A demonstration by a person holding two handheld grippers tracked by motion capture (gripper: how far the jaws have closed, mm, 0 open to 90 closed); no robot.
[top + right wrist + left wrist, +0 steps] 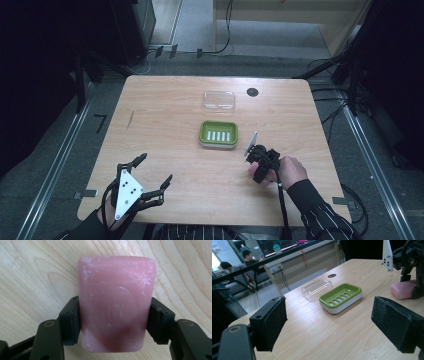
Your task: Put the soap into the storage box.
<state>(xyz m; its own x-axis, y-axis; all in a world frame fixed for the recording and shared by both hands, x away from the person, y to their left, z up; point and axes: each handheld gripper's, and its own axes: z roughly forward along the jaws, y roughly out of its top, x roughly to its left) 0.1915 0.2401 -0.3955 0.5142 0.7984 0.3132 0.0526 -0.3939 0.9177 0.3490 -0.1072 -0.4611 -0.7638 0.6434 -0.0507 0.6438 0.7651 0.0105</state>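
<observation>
Pink soap, a rounded bar with a stamped oval mark on its top face, lies flat on the pale wooden table and is pinched across its width by the right gripper: both black pads press against the bar's long sides. From above, that gripper points down at the table, held by the person's right hand in a dark striped sleeve, with its cable trailing back toward the table's near edge. The soap sits just to the near right of the green soap dish, close to it but not touching.

To the near left of the dish, well apart from it, the left gripper hovers at the table's near edge with its jaws spread wide and nothing between them; the grey three-cornered plate rides on top. In the left gripper view its two pads stand far apart, framing the dish and, to that dish's right, the pink bar under the other gripper.

The green dish has a white base and a row of slots in its floor, and holds nothing. Just beyond the dish lies a clear plastic lid, flat on the wood. Beyond and to the right of the dish, near the lid, a small dark round hole marks the tabletop.
</observation>
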